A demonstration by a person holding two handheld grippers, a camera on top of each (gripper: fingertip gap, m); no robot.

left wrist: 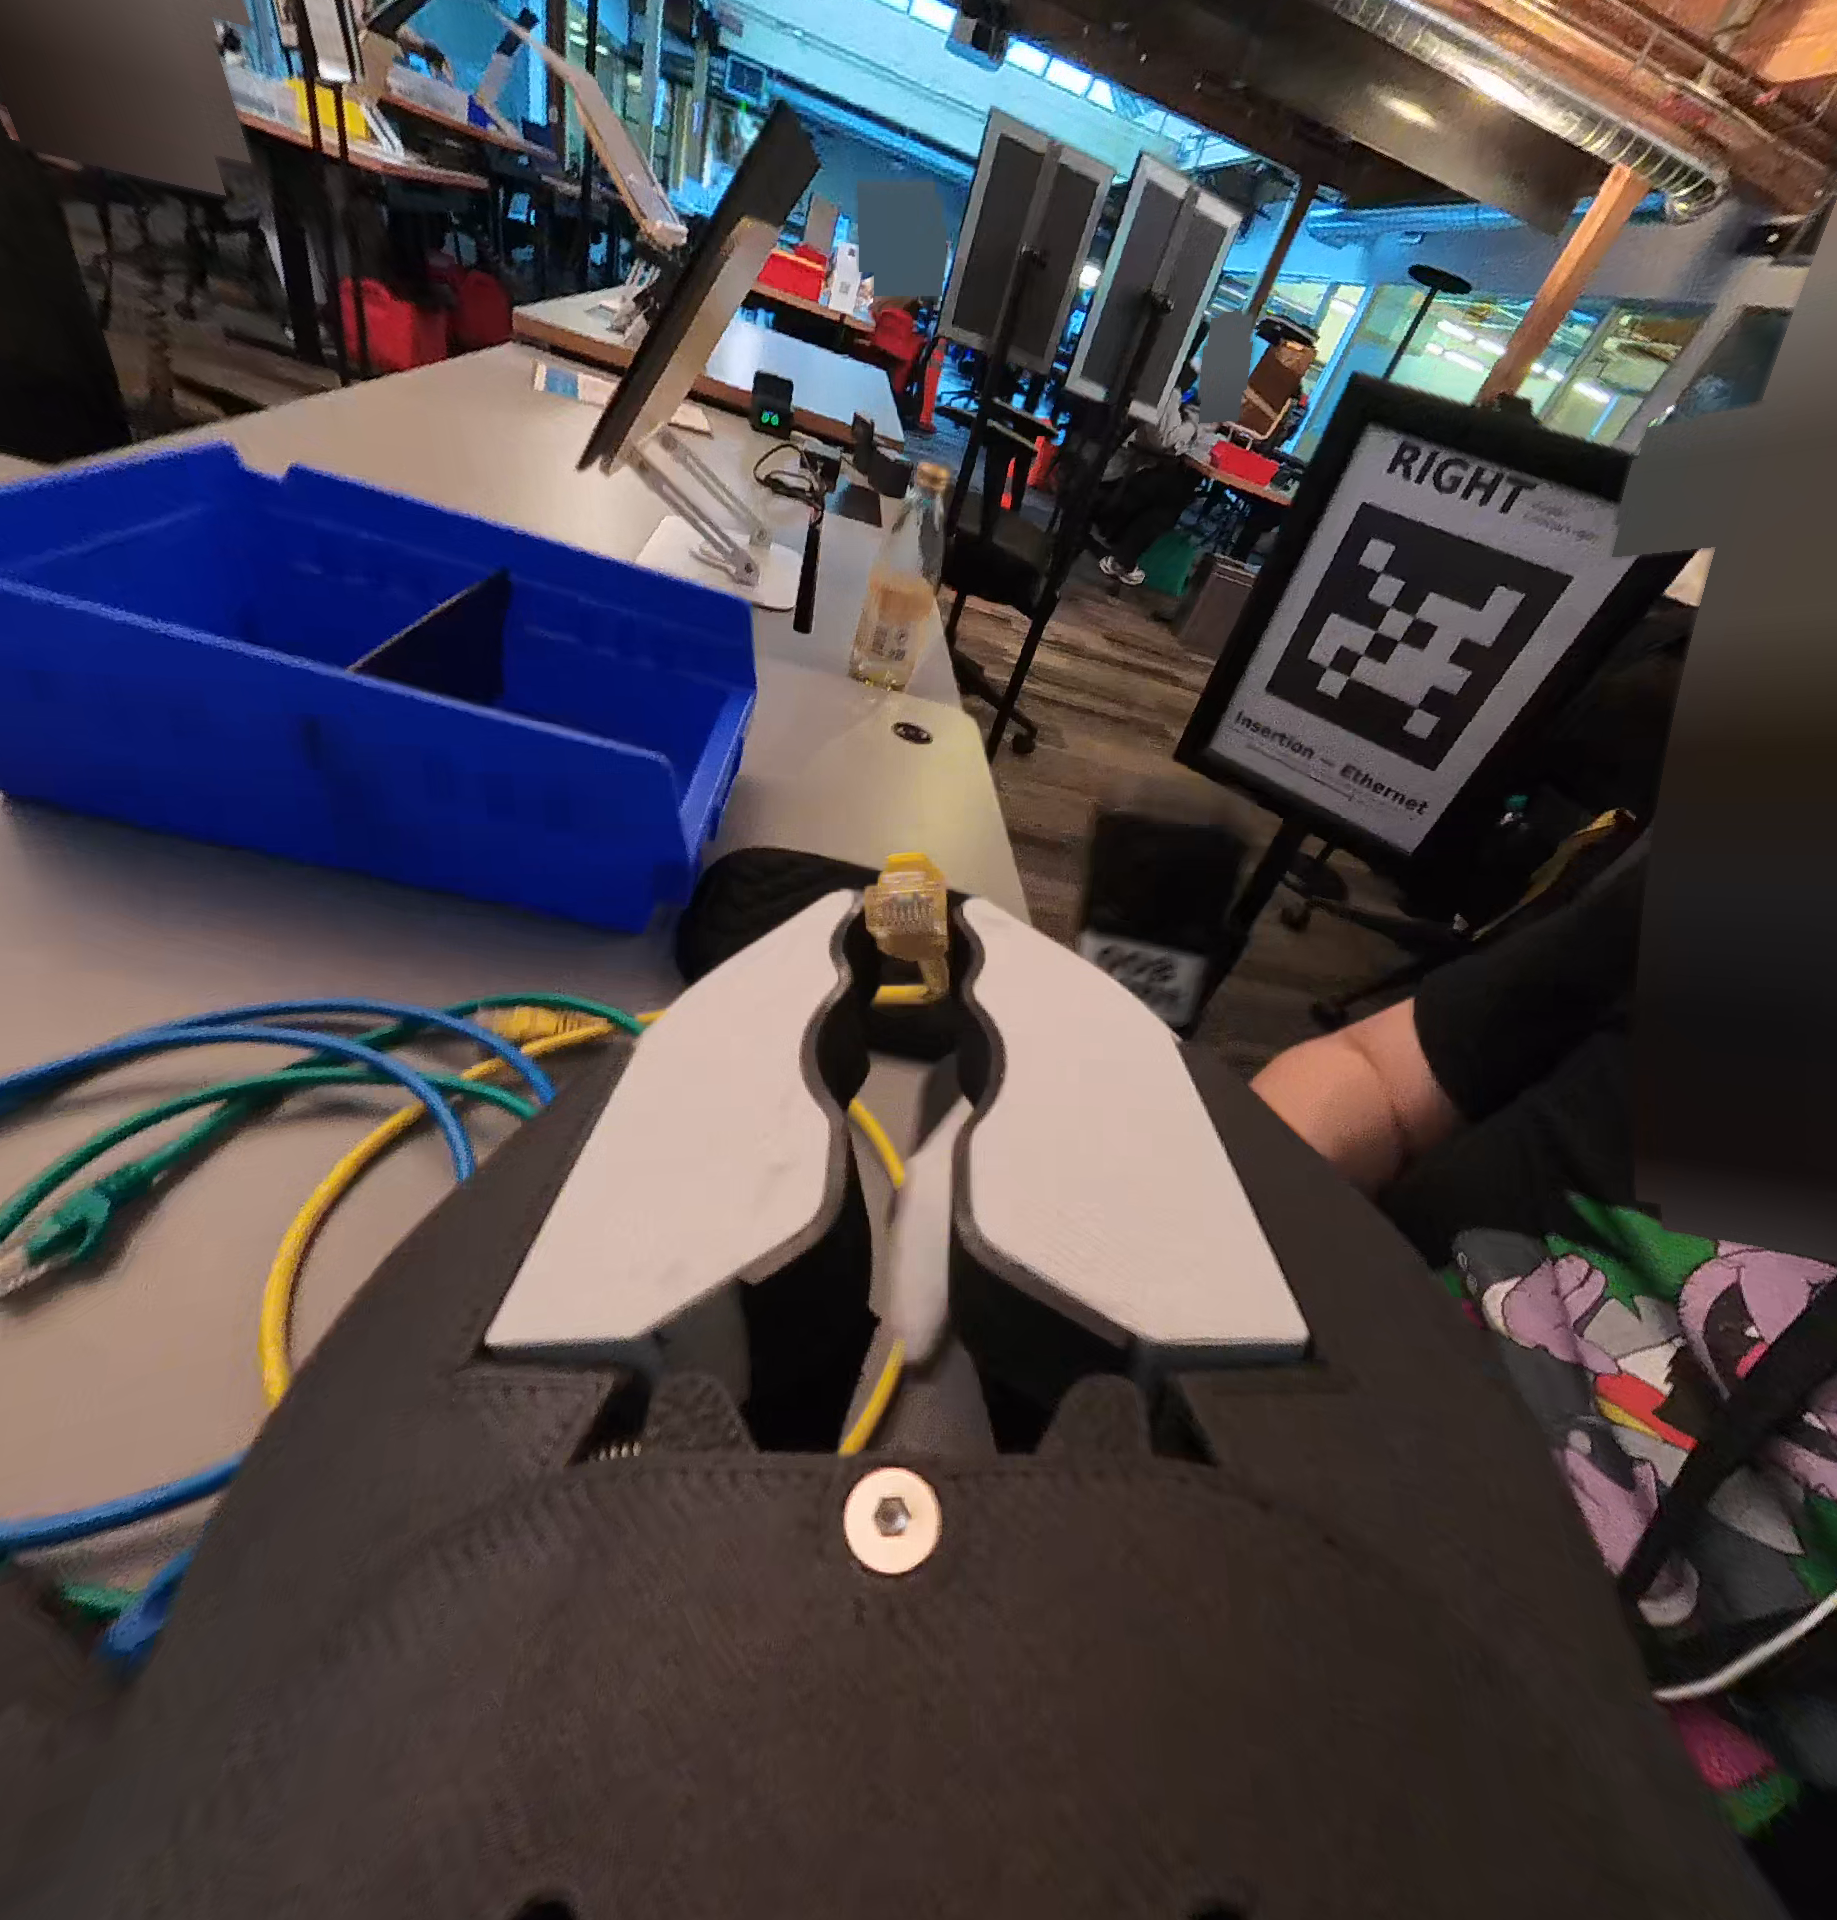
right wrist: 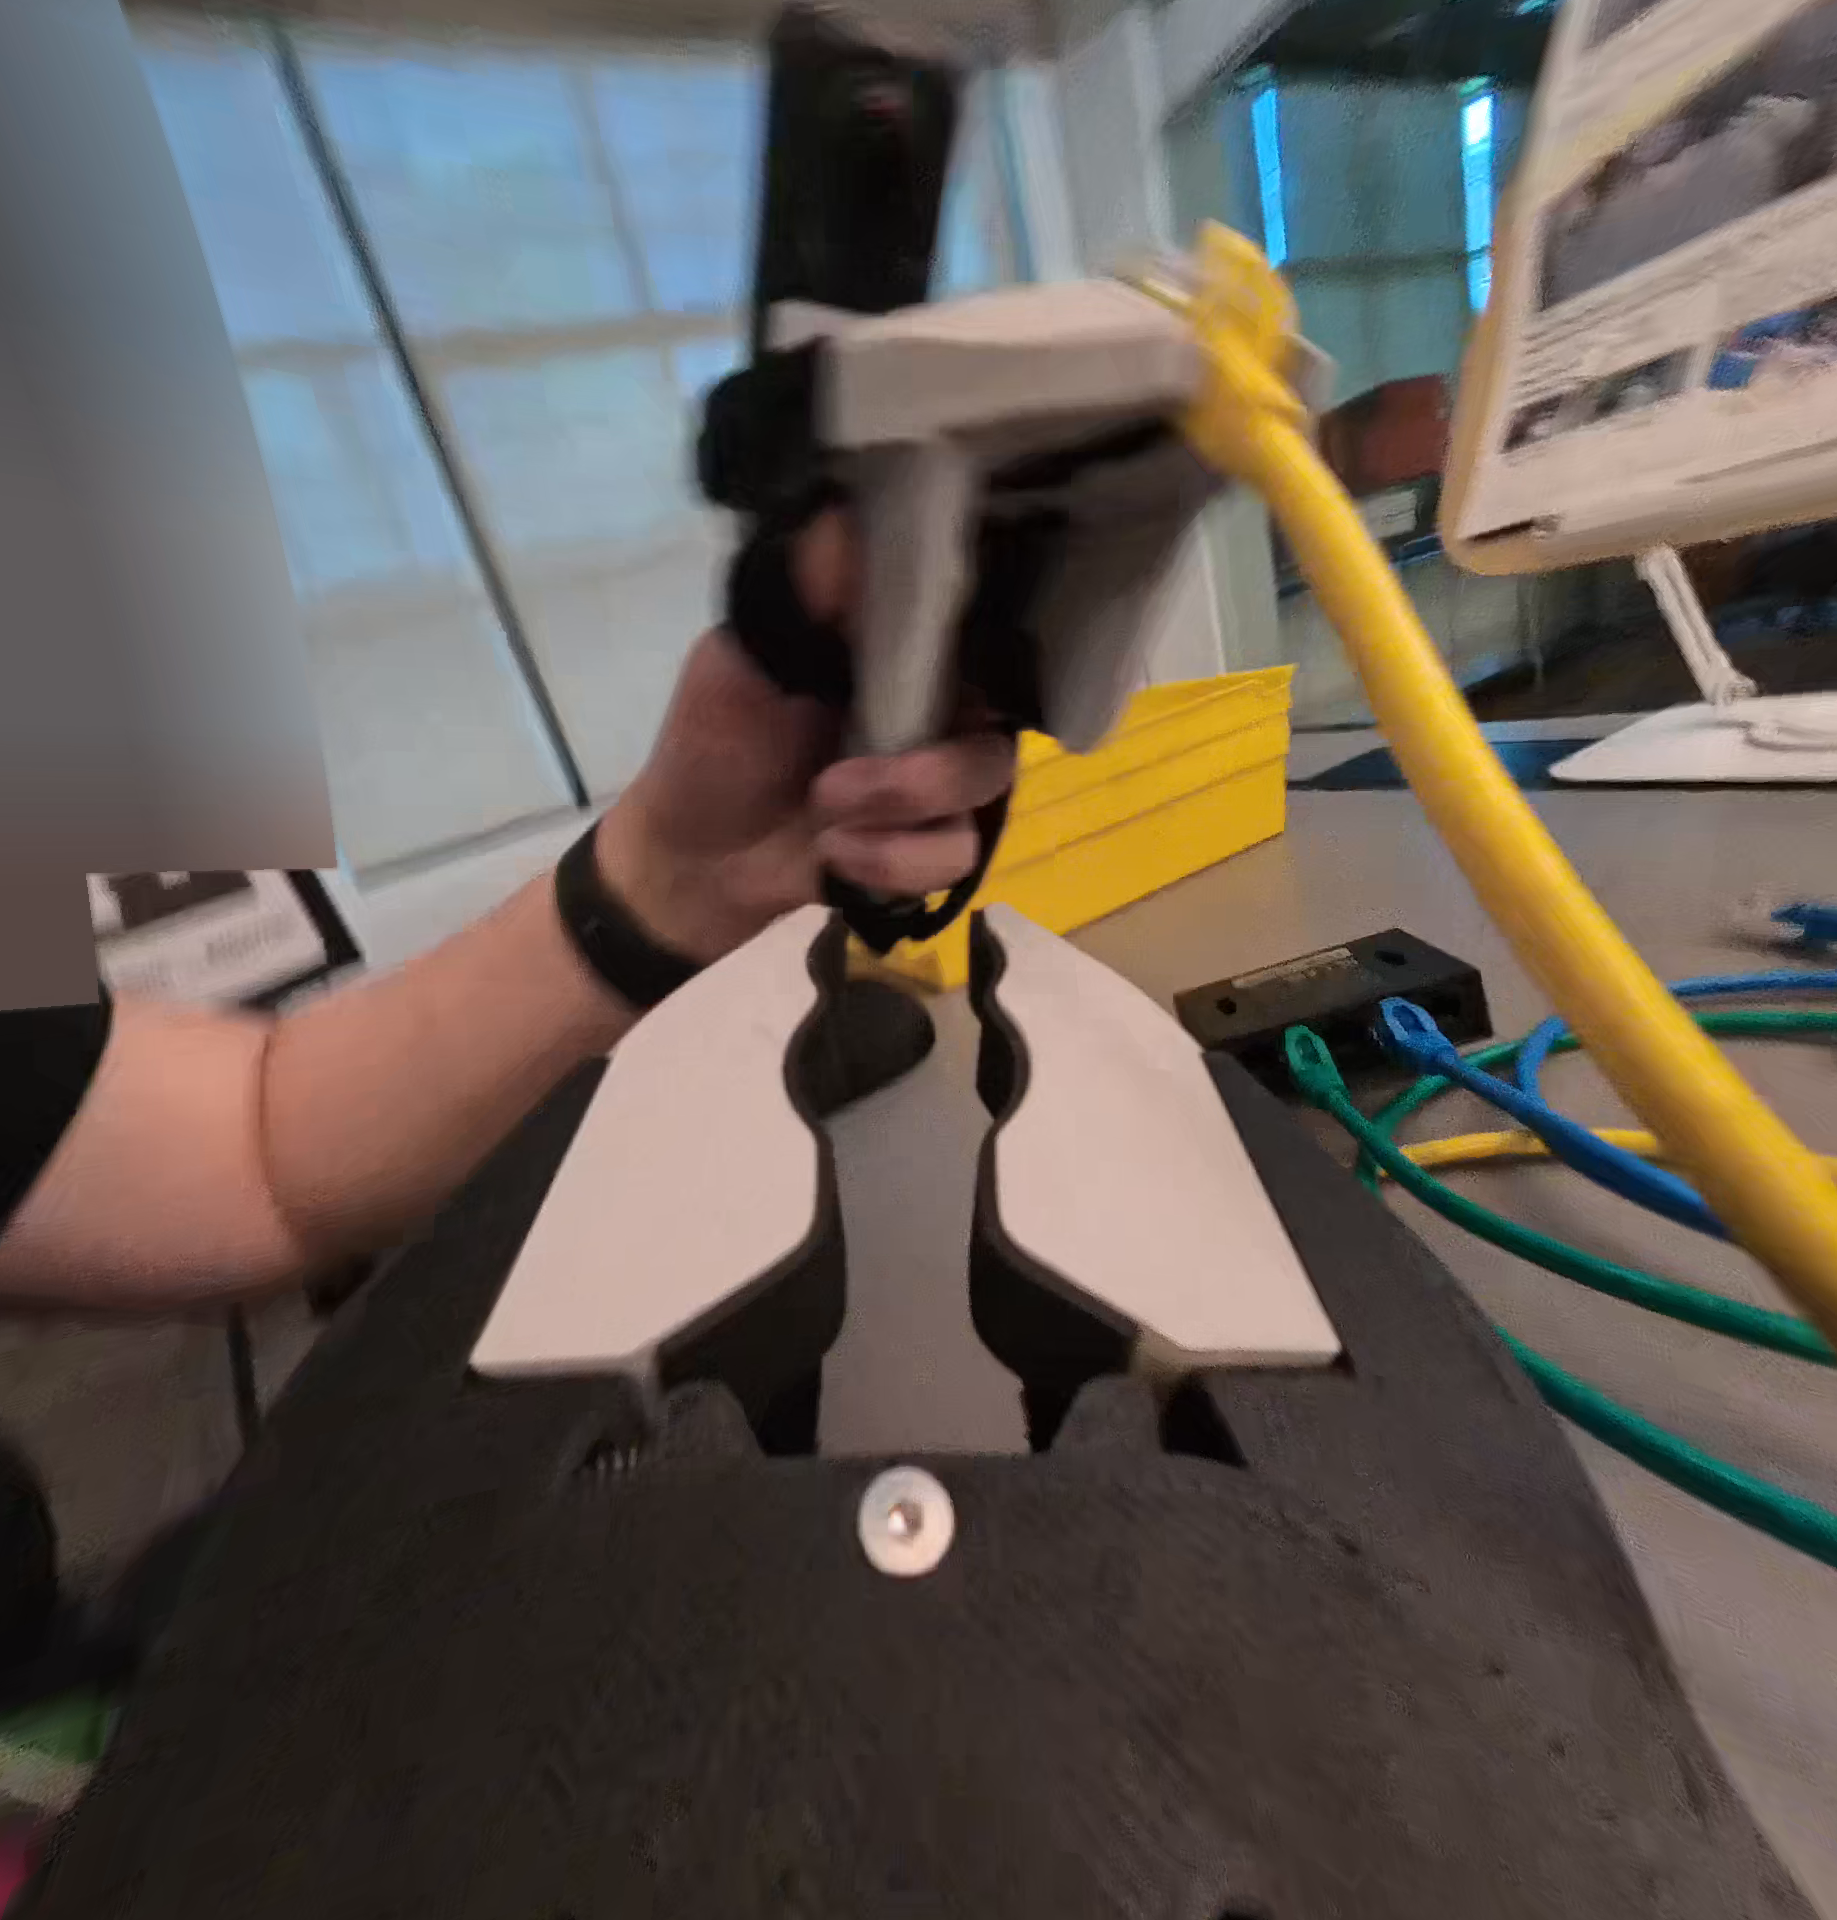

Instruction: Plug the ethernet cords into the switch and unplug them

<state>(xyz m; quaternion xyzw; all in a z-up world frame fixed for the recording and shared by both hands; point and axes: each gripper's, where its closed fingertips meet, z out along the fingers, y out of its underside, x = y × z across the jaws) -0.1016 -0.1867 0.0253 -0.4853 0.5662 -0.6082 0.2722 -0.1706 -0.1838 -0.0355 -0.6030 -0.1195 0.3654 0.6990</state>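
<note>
Near the bench's far edge I see a blue bin (left wrist: 353,665); the switch (right wrist: 1329,1003) holds green and blue cords. My left gripper (left wrist: 909,925) pinches the yellow cord's plug (left wrist: 906,909). My right gripper (right wrist: 903,940) is slightly parted, empty.

The left claw (left wrist: 909,920) is closed, its grey fingers (left wrist: 706,1122) meeting near the tips and pinching something between them. It points out past the bench's right edge. In the right wrist view this claw (right wrist: 1220,322) is raised well above the bench, carried by the person's left hand (right wrist: 768,821), which wraps the handle from below; a dark band circles the wrist and the bare forearm reaches in from the left. The right claw (right wrist: 903,935) sits low near the bench with its fingers (right wrist: 1111,1164) parted, a clear gap between them and nothing held.
</note>
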